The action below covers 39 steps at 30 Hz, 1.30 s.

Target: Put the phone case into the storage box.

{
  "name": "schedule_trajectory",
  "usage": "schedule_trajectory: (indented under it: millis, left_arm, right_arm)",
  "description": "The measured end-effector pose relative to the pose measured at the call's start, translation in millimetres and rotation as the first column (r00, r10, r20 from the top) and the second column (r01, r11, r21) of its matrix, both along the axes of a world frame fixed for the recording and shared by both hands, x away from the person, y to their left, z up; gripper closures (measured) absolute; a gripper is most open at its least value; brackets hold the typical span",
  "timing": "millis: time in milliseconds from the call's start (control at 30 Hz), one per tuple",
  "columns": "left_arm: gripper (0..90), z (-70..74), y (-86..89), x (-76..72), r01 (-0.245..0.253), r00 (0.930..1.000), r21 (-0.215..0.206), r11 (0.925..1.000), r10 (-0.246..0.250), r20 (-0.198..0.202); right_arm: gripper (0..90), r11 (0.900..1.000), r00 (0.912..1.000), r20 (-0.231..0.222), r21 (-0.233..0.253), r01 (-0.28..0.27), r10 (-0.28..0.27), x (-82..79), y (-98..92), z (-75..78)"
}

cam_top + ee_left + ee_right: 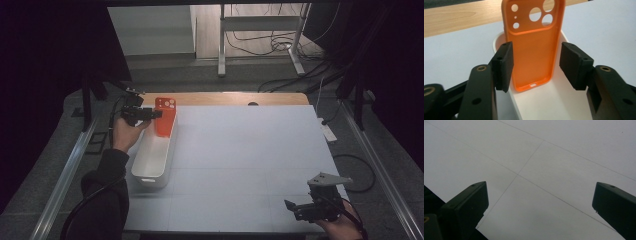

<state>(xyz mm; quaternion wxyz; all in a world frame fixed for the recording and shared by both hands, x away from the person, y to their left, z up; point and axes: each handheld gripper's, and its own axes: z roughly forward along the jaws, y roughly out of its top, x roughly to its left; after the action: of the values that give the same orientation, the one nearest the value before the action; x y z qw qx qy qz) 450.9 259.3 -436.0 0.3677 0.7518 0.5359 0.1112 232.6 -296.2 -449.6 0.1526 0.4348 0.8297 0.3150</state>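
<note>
Left gripper [535, 66], jaws apart either side of the orange phone case [532, 50] standing in the white bin [152, 160]; judged pre-grasp, next move: close squarely; right gripper [312, 207] idle, jaws apart.

No text, label, brand, number or sign can be read in any view. The orange phone case [532, 47] is plain, bearing only camera cut-outs; the white bin [152, 157] carries no marking; the desk [250, 160] surface shows only faint seam lines, without lettering.
</note>
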Motion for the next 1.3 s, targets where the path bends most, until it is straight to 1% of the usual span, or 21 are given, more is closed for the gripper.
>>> schedule_trajectory:
  millis: [233, 433, 667, 700, 1000, 1167, 1300]
  left_arm:
    - [40.2, 2.5, -3.1, -5.0, 0.025, 0.9996, 0.0, 0.9997, -0.025, 0.012]
    - [35.6, 4.6, -5.3, -8.9, 0.035, 0.9992, 0.007, 0.9994, -0.035, 0.018]
    - [28.3, 5.9, -5.9, -12.7, 0.043, 0.9988, 0.001, 0.9991, -0.043, 0.025]
    - [28.3, 6.2, -6.2, -14.0, 0.047, 0.9986, -0.001, 0.9989, -0.047, 0.026]
    - [17.2, 7.0, -8.2, -20.3, 0.056, 0.9978, -0.009, 0.9984, -0.056, 0.035]
    - [13.5, 7.3, -8.2, -23.3, 0.057, 0.9976, -0.014, 0.9982, -0.057, 0.038]
    - [11.0, 8.9, -7.6, -26.6, 0.064, 0.9973, -0.03, 0.9975, -0.063, 0.038]
  right_arm:
    - [0.0, 1.0, 1.0, 0.002, -0.005, -0.005, 0.005, -0.3, 0.4, 0.1]
    - [0.0, 1.0, 1.0, 0.003, -0.006, -0.005, 0.005, -0.4, 0.4, 0.1]
    - [0.0, 1.0, 1.0, 0.004, -0.007, -0.005, 0.005, -0.5, 0.6, 0.1]
    - [0.0, 1.0, 1.0, 0.004, -0.007, -0.005, 0.005, -0.5, 0.7, 0.2]
    - [0.0, 1.0, 1.0, 0.005, -0.007, -0.006, 0.006, -0.6, 0.7, 0.2]
    - [0.0, 1.0, 1.0, 0.005, -0.01, -0.005, 0.005, -0.5, 0.9, 0.1]
    - [0.0, 1.0, 1.0, 0.004, -0.01, -0.006, 0.006, -0.5, 0.9, 0.1]
